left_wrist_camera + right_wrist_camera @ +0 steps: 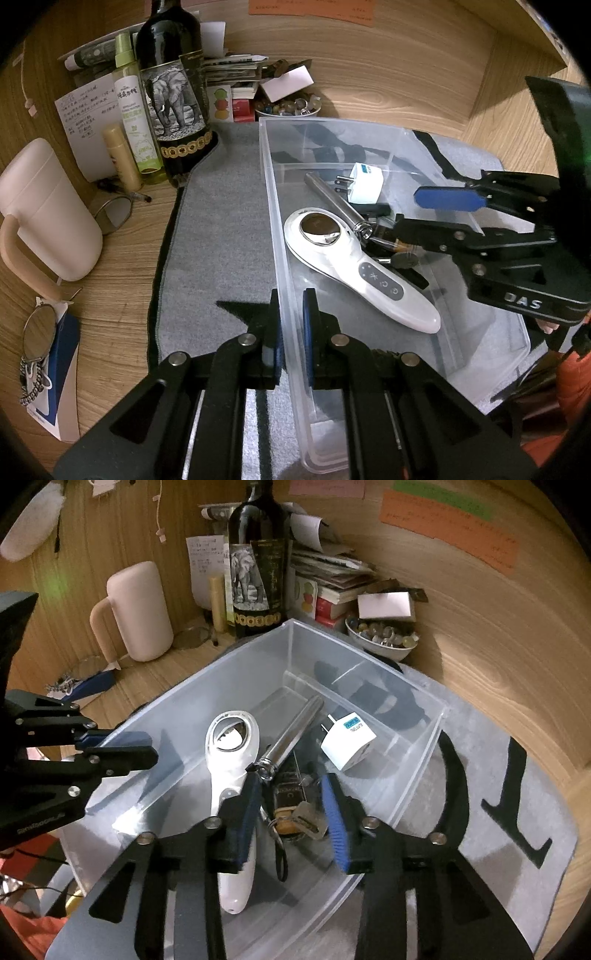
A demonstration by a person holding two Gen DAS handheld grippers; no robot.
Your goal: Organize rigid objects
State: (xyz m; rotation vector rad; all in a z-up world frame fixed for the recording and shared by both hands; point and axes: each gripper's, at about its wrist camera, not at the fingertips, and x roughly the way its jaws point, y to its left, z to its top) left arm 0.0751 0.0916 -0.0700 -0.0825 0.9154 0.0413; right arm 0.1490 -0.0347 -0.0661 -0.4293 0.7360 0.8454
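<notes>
Clear bin on a grey mat, holding a white handheld device, a steel tube, a white plug adapter and a dark clutter of keys in the middle. Left gripper clamped on the bin's near wall, one pad either side of the plastic. Right gripper hanging inside the bin over the keys, jaws spread, nothing between them. Beyond the mat, on the wooden desk: wine bottle, spray bottle, pink jug, bowl of beads.
</notes>
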